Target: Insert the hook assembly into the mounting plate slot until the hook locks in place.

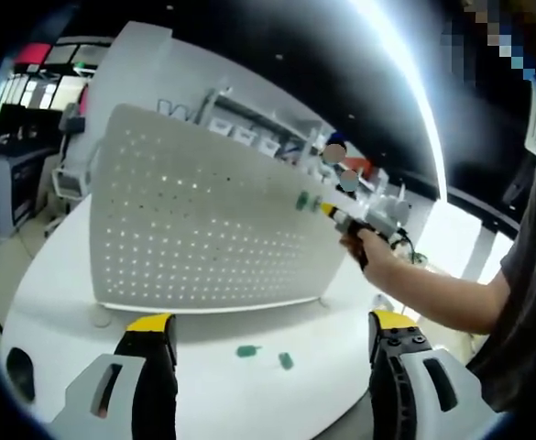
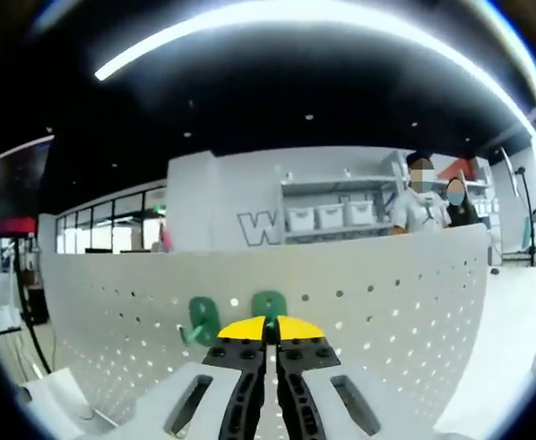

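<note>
A white perforated mounting plate (image 1: 194, 229) stands upright on the round white table (image 1: 57, 302). My left gripper (image 1: 271, 321) hangs open in front of it, nothing between its yellow tips. Two green hooks (image 1: 247, 350) lie loose on the table between those jaws. A person's hand holds my right gripper (image 1: 330, 210) against the plate's right part. In the right gripper view the plate (image 2: 387, 302) is close ahead, and my right gripper (image 2: 266, 328) is shut on a green hook (image 2: 269, 305) pressed to the plate. A second green hook (image 2: 199, 317) hangs on the plate just left of it.
The person's forearm (image 1: 432, 293) and torso stand at the right of the table. Behind the plate are white shelves with bins (image 2: 332, 215), two other people (image 2: 423, 206) and a dark monitor (image 2: 16, 188). A desk with equipment (image 1: 11, 174) stands far left.
</note>
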Tool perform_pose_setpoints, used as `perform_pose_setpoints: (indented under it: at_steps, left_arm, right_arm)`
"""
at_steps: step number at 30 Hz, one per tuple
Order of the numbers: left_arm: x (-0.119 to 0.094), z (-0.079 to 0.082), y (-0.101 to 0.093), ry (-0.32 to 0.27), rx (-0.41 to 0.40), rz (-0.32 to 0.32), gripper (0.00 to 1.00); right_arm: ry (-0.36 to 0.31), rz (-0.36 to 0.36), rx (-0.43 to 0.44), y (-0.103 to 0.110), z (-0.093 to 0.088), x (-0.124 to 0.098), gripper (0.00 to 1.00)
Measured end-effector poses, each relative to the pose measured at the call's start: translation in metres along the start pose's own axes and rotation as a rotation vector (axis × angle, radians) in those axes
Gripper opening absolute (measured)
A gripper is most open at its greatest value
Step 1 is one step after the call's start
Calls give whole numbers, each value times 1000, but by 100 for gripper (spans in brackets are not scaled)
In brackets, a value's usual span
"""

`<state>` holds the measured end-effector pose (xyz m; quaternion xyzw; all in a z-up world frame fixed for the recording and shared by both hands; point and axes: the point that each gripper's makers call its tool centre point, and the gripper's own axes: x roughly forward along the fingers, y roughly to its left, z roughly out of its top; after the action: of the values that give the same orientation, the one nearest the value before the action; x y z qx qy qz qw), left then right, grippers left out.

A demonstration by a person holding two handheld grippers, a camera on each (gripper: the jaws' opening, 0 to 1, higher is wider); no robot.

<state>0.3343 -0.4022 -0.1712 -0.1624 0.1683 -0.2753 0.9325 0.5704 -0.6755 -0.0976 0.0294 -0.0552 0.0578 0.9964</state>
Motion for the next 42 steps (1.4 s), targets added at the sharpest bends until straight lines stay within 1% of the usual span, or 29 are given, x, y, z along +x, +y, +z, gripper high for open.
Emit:
perform_pose_setpoints:
  at_steps: [1, 6, 9, 11, 13, 16, 17, 19, 20, 23, 26, 31, 33, 35, 38, 42]
  left_arm:
    - [0, 0, 0, 0, 1, 1, 87]
    - [0, -3, 1, 6, -6, 4, 87]
    - [4, -7, -2, 16, -5, -2, 87]
    - [6, -8, -3, 22, -4, -7, 87]
    - [7, -8, -6, 24, 1, -14, 87]
    - [8, -9, -8, 31, 13, -19, 87]
    - [8, -9, -9, 33, 17, -19, 87]
    - [7, -10, -6, 37, 26, -15, 87]
    - [6, -10, -5, 38, 30, -11, 87]
    - [5, -11, -3, 38, 25, -7, 87]
    - [4, -13, -2, 47, 29, -4, 86]
    - [2, -13, -2, 44, 31, -6, 86]
    - [2, -13, -2, 43, 32, -4, 86]
    - [2, -13, -2, 44, 34, -5, 86]
    - [3, -15, -4, 48, 34, -4, 86]
    - [2, -16, -7, 42, 32, -5, 86]
  right_arm:
    - [8, -1, -1, 1, -2, 0, 0]
    - [6, 2, -15, 1, -1, -2, 0]
    - [5, 11, -19, 0, -1, -2, 1]
    - [16, 16, -29, 0, -1, -1, 1]
    - [41, 22, -34, -1, -5, 0, 1]
    - [59, 15, -16, -4, -10, -2, 8]
    - [64, 11, -4, -5, -10, -4, 8]
    - [47, 9, 13, -5, -3, -9, 9]
    - [33, 16, 12, -3, 3, -12, 9]
    - [18, 31, 0, 1, 10, -15, 12]
    - [15, 35, 2, -1, 14, -18, 14]
    - [2, 37, 21, 0, 21, -32, 17]
    - [7, 44, 21, 2, 20, -37, 18]
    - [26, 59, 31, 5, 13, -41, 18]
    - [56, 90, -12, 14, 3, -50, 18]
    - [77, 114, -26, 22, -6, -62, 18]
